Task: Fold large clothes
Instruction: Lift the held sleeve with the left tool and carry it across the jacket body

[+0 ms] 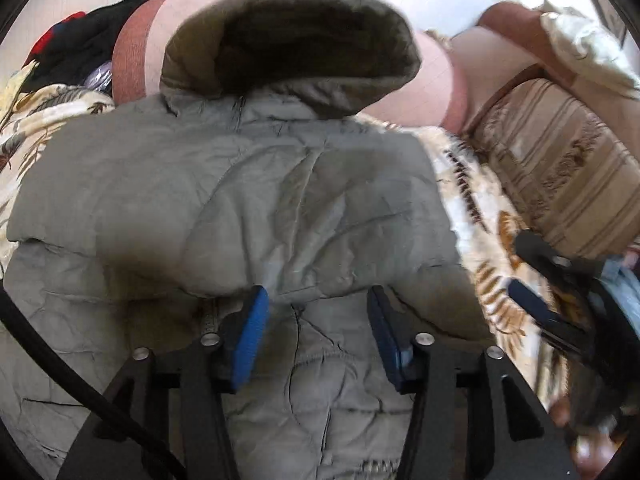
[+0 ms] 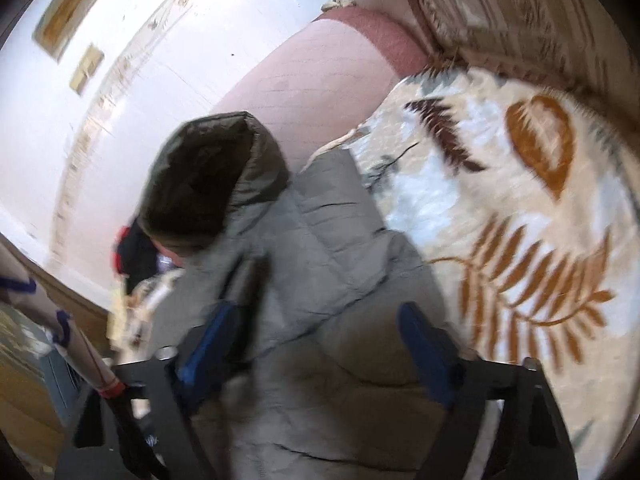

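A: Nearest, left gripper (image 1: 316,312): jaws apart, blue pads clear of the cloth, nothing between them. It hangs over the grey quilted jacket (image 1: 240,200).

B: Right gripper (image 2: 316,340): jaws wide, straddling a fold of the same jacket, with no pad seen pressing on it. View blurred.

A: Jacket lies flat on the leaf-print bedspread (image 2: 520,220), sleeves folded in across the body.

B: Further out, its dark-lined hood (image 1: 296,40) rests against a pink pillow (image 2: 312,80). Striped bolster (image 1: 560,168) to the right; dark clothes pile (image 1: 76,44) far left.
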Tool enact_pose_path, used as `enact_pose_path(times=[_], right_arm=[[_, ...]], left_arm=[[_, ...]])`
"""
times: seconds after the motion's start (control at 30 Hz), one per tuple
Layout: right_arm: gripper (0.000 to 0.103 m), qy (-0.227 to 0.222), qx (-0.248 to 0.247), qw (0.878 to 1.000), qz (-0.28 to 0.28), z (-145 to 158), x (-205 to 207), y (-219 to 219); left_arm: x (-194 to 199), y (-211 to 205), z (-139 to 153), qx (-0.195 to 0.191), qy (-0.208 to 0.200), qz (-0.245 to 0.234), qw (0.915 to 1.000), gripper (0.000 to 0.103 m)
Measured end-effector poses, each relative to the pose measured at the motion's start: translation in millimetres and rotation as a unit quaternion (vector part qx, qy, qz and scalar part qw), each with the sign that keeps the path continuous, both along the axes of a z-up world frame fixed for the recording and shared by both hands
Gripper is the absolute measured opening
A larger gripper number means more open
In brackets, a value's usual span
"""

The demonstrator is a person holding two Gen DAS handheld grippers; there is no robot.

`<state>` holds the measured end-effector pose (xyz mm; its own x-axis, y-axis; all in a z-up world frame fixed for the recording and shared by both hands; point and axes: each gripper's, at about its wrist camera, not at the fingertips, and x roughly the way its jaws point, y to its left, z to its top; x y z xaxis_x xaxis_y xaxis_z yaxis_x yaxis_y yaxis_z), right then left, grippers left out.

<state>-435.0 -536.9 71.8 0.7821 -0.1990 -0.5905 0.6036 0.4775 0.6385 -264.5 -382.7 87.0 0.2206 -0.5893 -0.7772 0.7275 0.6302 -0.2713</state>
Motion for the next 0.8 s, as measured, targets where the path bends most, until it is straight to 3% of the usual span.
enact_pose_path(times=[0.1,0.2,0.4,0.57,0.6,0.63,0.67,0.73,0.8], right_arm=[[0.072,-0.033,0.04,0.998,0.025,-10.3,8.5,-4.3],[0.071,-0.065,0.084,0.993,0.061,-23.0,23.2,-0.1],[0.071,-0.049,0.109,0.989,0.091,-43.7,51.4,18.0],[0.071,-0.049,0.103,0.987,0.113,-58.6,76.7,24.3],[0.064,-0.049,0.095,0.988,0.114,-60.2,80.9,25.2],[0.033,-0.048,0.084,0.988,0.118,-60.5,84.7,26.9],[0.022,-0.038,0.072,0.99,0.118,-59.9,86.6,28.4],[0.021,-0.025,0.034,0.993,0.107,-50.0,83.0,31.1],[0.021,-0.004,-0.023,0.996,0.085,-36.5,80.5,32.8]], left_arm=[[9.9,27.6,19.9,-0.019,-0.037,0.026,0.9988,0.064],[40.3,68.3,30.9,-0.024,-0.073,0.08,0.9938,0.067],[107.1,132.8,14.2,-0.009,-0.069,0.193,0.9786,0.068],[135.3,147.3,-0.2,-0.037,-0.071,0.225,0.9711,0.068],[139.4,147.7,-4.6,-0.04,-0.071,0.225,0.971,0.068],[143.5,148.2,-9.8,-0.044,-0.072,0.222,0.9715,0.068],[145.7,147.0,-14.6,-0.045,-0.075,0.217,0.9722,0.069],[149.1,138.0,-24.6,-0.023,-0.077,0.209,0.9747,0.07],[150.9,131.7,-25.7,-0.029,-0.059,0.188,0.9799,0.07]])
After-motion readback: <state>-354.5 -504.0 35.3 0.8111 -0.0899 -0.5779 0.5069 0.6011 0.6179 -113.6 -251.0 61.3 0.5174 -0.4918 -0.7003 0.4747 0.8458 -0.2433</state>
